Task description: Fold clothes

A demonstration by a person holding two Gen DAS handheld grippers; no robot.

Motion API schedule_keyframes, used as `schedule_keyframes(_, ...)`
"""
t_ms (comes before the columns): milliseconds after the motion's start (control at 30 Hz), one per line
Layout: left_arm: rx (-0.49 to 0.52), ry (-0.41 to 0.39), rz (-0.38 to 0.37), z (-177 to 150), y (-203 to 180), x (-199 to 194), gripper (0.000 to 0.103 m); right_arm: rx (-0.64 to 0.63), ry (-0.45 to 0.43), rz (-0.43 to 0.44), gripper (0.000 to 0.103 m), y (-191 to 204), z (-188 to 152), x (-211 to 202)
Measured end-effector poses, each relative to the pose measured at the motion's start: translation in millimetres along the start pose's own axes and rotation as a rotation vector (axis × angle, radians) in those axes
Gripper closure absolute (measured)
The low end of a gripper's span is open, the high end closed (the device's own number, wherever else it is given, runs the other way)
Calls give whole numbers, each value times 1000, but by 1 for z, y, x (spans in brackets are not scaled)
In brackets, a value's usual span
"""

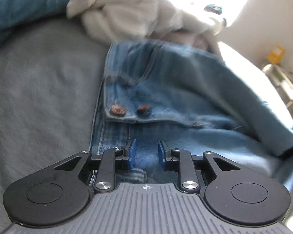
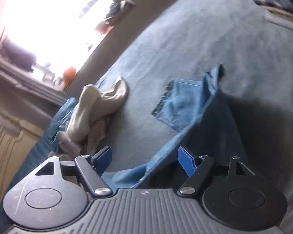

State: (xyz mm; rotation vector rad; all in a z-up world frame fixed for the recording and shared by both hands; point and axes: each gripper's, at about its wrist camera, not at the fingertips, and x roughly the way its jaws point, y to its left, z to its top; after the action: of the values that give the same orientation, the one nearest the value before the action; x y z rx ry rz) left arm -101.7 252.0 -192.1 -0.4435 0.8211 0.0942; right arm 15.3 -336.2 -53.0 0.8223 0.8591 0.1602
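Jeans: one pair, on grey blanket, waistband near, two copper buttons.
Left tongs: angled down over denim, narrowly spread, pinching nothing.
Right tongs: angled down, spread wide, empty.
Pale garments: heap, far; count unclear.

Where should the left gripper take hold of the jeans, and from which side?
Grip the jeans at the thick waistband edge beside the two copper buttons, coming in from the near side. That edge lies folded over and slightly raised just ahead of the left gripper.

Two close, downward wrist views, both over jeans on bed.
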Motion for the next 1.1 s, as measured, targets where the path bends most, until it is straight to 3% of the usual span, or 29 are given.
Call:
schedule_keyframes(67,-34,-1,-4,-1,4,2,79,50,-19,-45,27,-17,5,0)
schedule_keyframes(267,-83,11,-26,1,12,3,79,-150,-82,-258,31,-25,11,16)
schedule_keyframes(333,-94,17,-33,2,13,5,79,-143,-76,-297,31,-42,14,28)
schedule_keyframes(500,-79,19,-26,1,9,7,79,28,-64,-239,32,-93,21,52)
schedule_keyframes(567,-66,20,-21,1,7,8,78,29,-44,-224,50,-100,20,59)
schedule_keyframes(600,-66,21,-21,2,7,8,78,18,-29,-226,78,-102,20,62)
schedule_keyframes(633,-69,22,-20,2,8,8,78,6,-21,-230,94,-102,18,64)
schedule_keyframes(767,-56,20,-20,1,7,8,78,-43,-61,-235,99,-90,6,46)
schedule_keyframes(967,-53,25,-19,2,5,9,78,-103,-149,-116,100,-37,-15,-18)
schedule_keyframes(1100,-55,30,-21,4,5,9,78,27,-185,-115,100,-36,-35,-60)
